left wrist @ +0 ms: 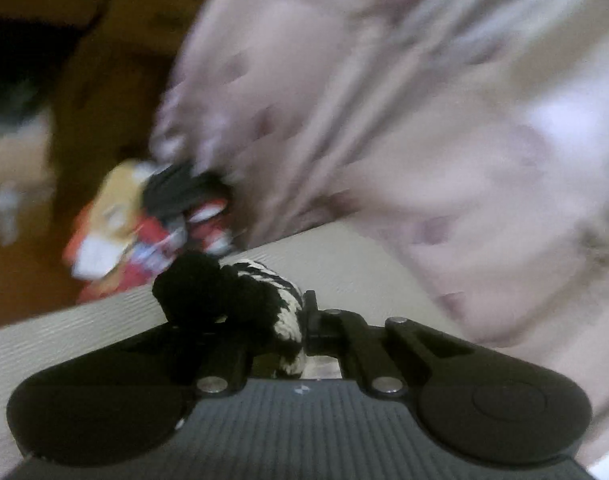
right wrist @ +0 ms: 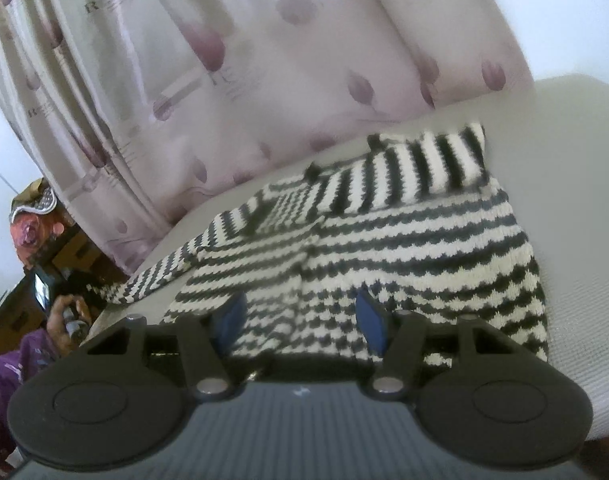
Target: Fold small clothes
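Lying under the open right claw [right wrist: 300, 322], striped sweater [right wrist: 384, 240].

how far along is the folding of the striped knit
Partly done: on the striped knit, one sleeve already lies folded across the body. In hand: the left tool is shut on a bunched piece of striped knit, though I can't tell which part. The right tool is open over the hem. The other sleeve still trails out unfolded.

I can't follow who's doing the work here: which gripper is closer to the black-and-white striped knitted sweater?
Left. The left gripper is shut on a bunched part of the black-and-white striped knitted sweater; the right gripper hangs open at its near edge, fingers not closed.
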{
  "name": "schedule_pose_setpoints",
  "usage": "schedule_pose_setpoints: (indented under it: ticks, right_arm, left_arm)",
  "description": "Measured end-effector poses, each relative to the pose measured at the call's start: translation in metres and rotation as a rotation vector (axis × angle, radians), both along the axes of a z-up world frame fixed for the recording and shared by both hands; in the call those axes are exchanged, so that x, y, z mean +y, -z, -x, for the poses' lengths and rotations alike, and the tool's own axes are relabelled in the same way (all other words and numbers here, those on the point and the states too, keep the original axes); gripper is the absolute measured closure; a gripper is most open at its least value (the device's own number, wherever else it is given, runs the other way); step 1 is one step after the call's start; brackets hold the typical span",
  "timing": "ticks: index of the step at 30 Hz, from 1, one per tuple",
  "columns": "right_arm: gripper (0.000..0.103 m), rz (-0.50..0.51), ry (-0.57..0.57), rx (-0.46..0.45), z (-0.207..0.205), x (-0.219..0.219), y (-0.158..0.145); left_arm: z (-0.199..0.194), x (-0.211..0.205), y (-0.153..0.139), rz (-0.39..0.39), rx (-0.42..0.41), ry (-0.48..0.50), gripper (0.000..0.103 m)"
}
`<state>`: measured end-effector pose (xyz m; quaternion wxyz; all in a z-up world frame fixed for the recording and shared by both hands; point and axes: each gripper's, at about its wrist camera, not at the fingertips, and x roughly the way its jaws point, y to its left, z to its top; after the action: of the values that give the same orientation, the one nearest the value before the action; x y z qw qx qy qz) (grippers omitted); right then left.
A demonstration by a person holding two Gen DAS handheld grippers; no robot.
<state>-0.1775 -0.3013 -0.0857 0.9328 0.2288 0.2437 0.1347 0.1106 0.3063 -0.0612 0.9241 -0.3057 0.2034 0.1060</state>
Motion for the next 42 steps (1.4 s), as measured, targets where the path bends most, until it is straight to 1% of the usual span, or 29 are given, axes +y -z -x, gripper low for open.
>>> schedule_pose_setpoints:
  ticks: [3, 6, 9, 11, 13, 15, 19, 22, 24, 25, 26, 27, 28, 29, 30, 31, 32, 33, 35, 37, 39, 41, 42]
  right_arm:
    - [0.043, -0.038, 0.023, 0.009, -0.003, -0.01, 0.008]
    - [0.043, -0.099, 0.047, 0.009, -0.005, -0.025, 0.015]
    - [0.043, -0.127, 0.071, -0.002, -0.004, -0.036, 0.019]
    - [0.043, -0.146, 0.078, -0.014, -0.001, -0.044, 0.021]
    - [0.043, -0.157, 0.088, -0.027, 0.001, -0.053, 0.022]
    - [0.043, -0.17, 0.098, -0.036, 0.003, -0.063, 0.024]
    - [0.043, -0.201, 0.116, -0.052, 0.005, -0.081, 0.029]
    - [0.043, -0.21, 0.126, -0.052, 0.005, -0.092, 0.036]
    - [0.043, -0.22, 0.131, -0.052, 0.007, -0.099, 0.04]
    - [0.043, -0.226, 0.132, -0.051, 0.008, -0.102, 0.043]
    - [0.043, -0.234, 0.135, -0.05, 0.009, -0.106, 0.045]
    - [0.043, -0.245, 0.139, -0.048, 0.01, -0.11, 0.048]
    - [0.043, -0.257, 0.143, -0.046, 0.011, -0.113, 0.05]
    - [0.043, -0.271, 0.148, -0.044, 0.011, -0.118, 0.053]
    - [0.043, -0.277, 0.154, -0.043, 0.012, -0.12, 0.055]
    - [0.043, -0.283, 0.161, -0.041, 0.012, -0.124, 0.057]
    - [0.043, -0.288, 0.164, -0.04, 0.013, -0.126, 0.059]
    - [0.043, -0.292, 0.167, -0.038, 0.012, -0.128, 0.06]
    - [0.043, -0.297, 0.172, -0.036, 0.012, -0.13, 0.062]
    - [0.043, -0.302, 0.17, -0.039, 0.012, -0.13, 0.062]
    - [0.043, -0.29, 0.17, -0.048, 0.014, -0.128, 0.059]
    - [0.043, -0.26, 0.173, -0.057, 0.018, -0.125, 0.055]
    - [0.043, -0.238, 0.174, -0.058, 0.02, -0.124, 0.053]
  left_arm:
    - [-0.006, -0.061, -0.056, -0.066, -0.088, 0.113, 0.098]
    - [-0.014, -0.137, -0.102, -0.087, -0.155, 0.248, 0.098]
    - [-0.02, -0.217, -0.127, -0.103, -0.185, 0.361, 0.098]
    - [-0.026, -0.271, -0.133, -0.103, -0.183, 0.451, 0.098]
    - [-0.029, -0.328, -0.129, -0.133, -0.17, 0.531, 0.098]
    - [-0.031, -0.384, -0.117, -0.177, -0.153, 0.613, 0.098]
    - [-0.037, -0.483, -0.072, -0.256, -0.091, 0.765, 0.098]
    - [-0.04, -0.539, -0.032, -0.318, -0.043, 0.855, 0.098]
    - [-0.044, -0.568, -0.005, -0.358, -0.006, 0.945, 0.096]
    - [-0.04, -0.58, 0.007, -0.411, 0.005, 0.986, 0.095]
    - [-0.037, -0.592, 0.018, -0.484, 0.001, 1.009, 0.085]
    - [-0.034, -0.598, 0.024, -0.544, -0.013, 1.034, 0.074]
    - [-0.026, -0.604, 0.029, -0.592, -0.037, 1.064, 0.045]
    - [-0.02, -0.607, 0.032, -0.607, -0.072, 1.085, 0.016]
    - [-0.011, -0.604, 0.033, -0.6, -0.124, 1.097, 0.007]
    - [-0.003, -0.601, 0.032, -0.583, -0.186, 1.108, 0.0]
    - [0.004, -0.597, 0.028, -0.565, -0.245, 1.13, 0.0]
    - [0.009, -0.594, 0.024, -0.557, -0.279, 1.156, 0.0]
    - [0.017, -0.587, 0.015, -0.535, -0.296, 1.183, 0.0]
    - [0.017, -0.57, 0.009, -0.503, -0.288, 1.165, 0.0]
    - [0.018, -0.543, 0.007, -0.51, -0.276, 1.104, 0.0]
    - [0.021, -0.506, 0.01, -0.522, -0.215, 1.007, 0.001]
    - [0.029, -0.489, 0.007, -0.506, -0.181, 0.977, 0.003]
